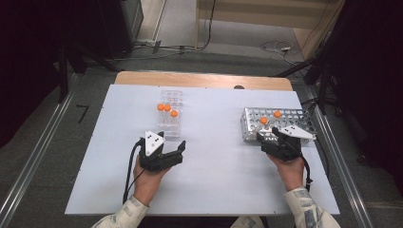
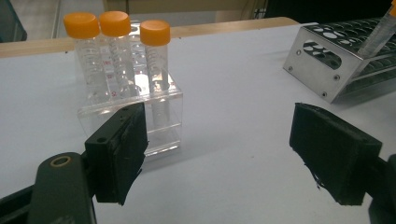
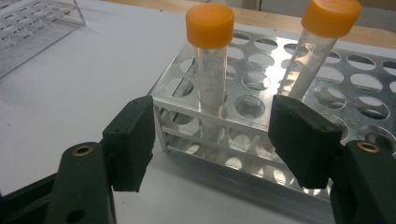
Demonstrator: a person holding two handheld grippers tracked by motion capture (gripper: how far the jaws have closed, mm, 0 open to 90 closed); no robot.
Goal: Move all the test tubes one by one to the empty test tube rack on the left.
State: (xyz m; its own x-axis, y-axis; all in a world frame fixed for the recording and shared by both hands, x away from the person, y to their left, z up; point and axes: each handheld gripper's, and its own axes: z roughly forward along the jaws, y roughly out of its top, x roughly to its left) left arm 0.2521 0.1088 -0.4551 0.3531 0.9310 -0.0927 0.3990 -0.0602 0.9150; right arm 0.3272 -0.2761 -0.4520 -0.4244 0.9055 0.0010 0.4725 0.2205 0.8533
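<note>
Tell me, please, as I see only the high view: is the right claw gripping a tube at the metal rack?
Observer: No. The right claw is open. The near tube stands in the metal rack just ahead of its jaws, untouched.
Operator: Thank you. Is the other tube there upright?
Observer: No. The far tube leans to one side in its hole, while the near one stands straight.
Operator: And does the left claw hold anything?
Observer: No. The left claw is open and empty, aimed at bare table beside the clear rack.
</note>
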